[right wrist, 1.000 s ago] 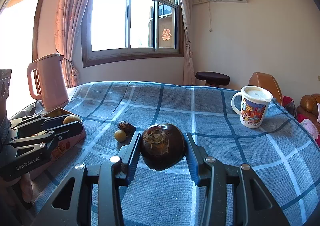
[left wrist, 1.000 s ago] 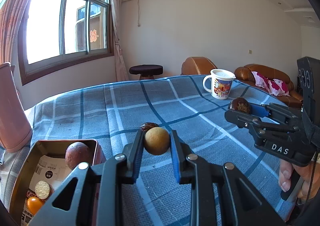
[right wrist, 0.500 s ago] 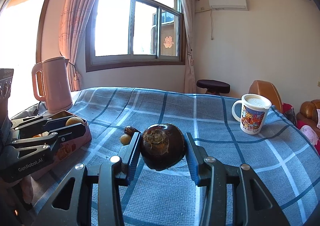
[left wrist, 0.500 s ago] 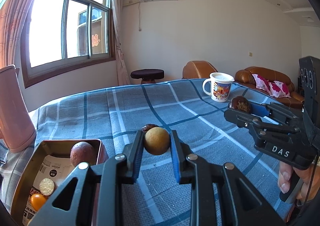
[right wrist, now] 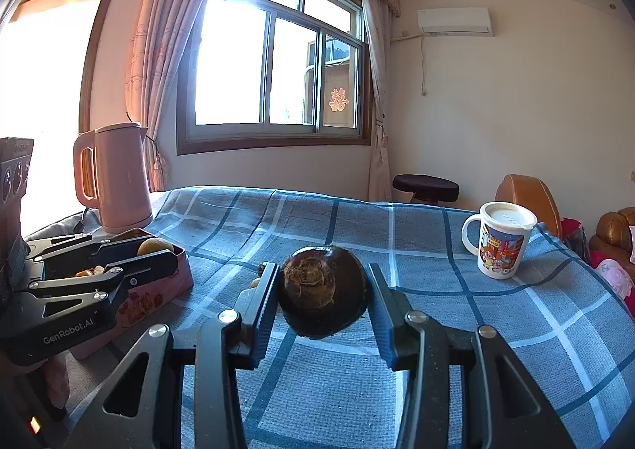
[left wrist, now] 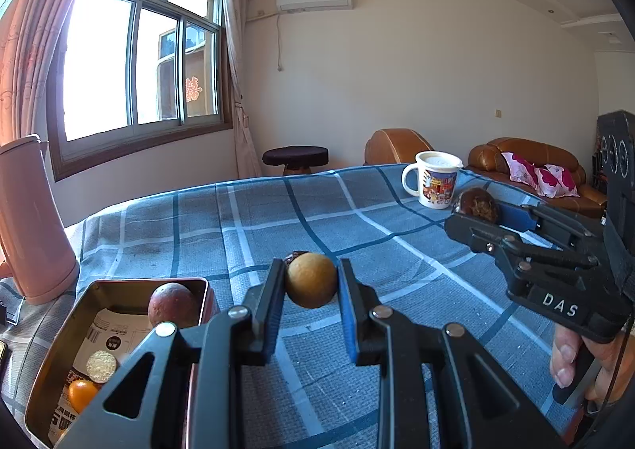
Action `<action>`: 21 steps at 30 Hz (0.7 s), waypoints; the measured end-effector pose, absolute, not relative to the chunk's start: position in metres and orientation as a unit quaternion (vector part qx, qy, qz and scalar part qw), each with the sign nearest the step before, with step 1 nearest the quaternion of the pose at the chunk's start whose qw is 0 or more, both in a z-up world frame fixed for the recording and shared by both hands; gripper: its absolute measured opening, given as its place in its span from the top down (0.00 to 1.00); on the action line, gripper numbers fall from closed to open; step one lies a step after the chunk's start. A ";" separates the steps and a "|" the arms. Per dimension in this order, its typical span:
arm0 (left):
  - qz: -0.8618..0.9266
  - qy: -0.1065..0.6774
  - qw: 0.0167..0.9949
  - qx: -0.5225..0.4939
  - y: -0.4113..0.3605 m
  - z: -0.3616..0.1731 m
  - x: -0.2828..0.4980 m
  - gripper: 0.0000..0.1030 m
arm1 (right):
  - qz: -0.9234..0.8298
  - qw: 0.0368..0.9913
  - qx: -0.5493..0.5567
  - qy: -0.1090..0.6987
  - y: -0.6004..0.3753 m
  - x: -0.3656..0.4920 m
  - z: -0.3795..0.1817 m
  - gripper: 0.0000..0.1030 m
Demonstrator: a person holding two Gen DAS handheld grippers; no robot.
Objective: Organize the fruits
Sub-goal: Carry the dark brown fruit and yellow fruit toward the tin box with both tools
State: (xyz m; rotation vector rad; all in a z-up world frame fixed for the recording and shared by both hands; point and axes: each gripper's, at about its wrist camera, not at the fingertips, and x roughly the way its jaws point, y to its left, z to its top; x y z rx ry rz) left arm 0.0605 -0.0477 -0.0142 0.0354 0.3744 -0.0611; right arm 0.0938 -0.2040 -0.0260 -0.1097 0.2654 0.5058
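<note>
A sunlit living room with a big window, a wall air conditioner and brown leather seats surrounds a tabletop (left wrist: 246, 226) spread with a blue checked cloth. A pink kettle (right wrist: 119, 175) stands at its far left edge and a lidded mug (right wrist: 502, 242) at the right.

The left hand-held gripper (left wrist: 311, 290) is clenched on a small round yellow fruit (left wrist: 311, 280), held in the air just right of an open metal tin (left wrist: 43, 365). The tin already holds a reddish round fruit (left wrist: 172, 304), a small orange one (left wrist: 81, 393) and a gold disc. The right hand-held gripper (right wrist: 323, 302) grasps a larger dark brown fruit (right wrist: 323, 296), also lifted clear of the cloth. Two more small fruits lie on the cloth beyond it, mostly hidden by the pads.

Both fruits are smooth and round, pinched only at their sides, so a tilt or jolt could let either roll out and run across the cloth. The two tools sit near each other by the tin; bringing both in together risks a knock. The tin is shallow and partly filled, so a fruit released from high up could bounce out or strike those inside.
</note>
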 end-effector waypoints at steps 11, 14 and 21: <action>-0.028 0.181 0.983 0.010 -0.044 -0.012 0.056 0.74 | 0.261 0.956 -0.055 0.123 -0.196 0.088 -0.025 0.57; -0.028 0.181 0.983 0.008 -0.043 -0.012 0.055 0.74 | 0.266 0.954 -0.058 0.122 -0.191 0.087 -0.025 0.57; -0.027 0.183 0.983 0.003 -0.039 -0.012 0.055 0.74 | 0.281 0.950 -0.063 0.125 -0.178 0.086 -0.026 0.57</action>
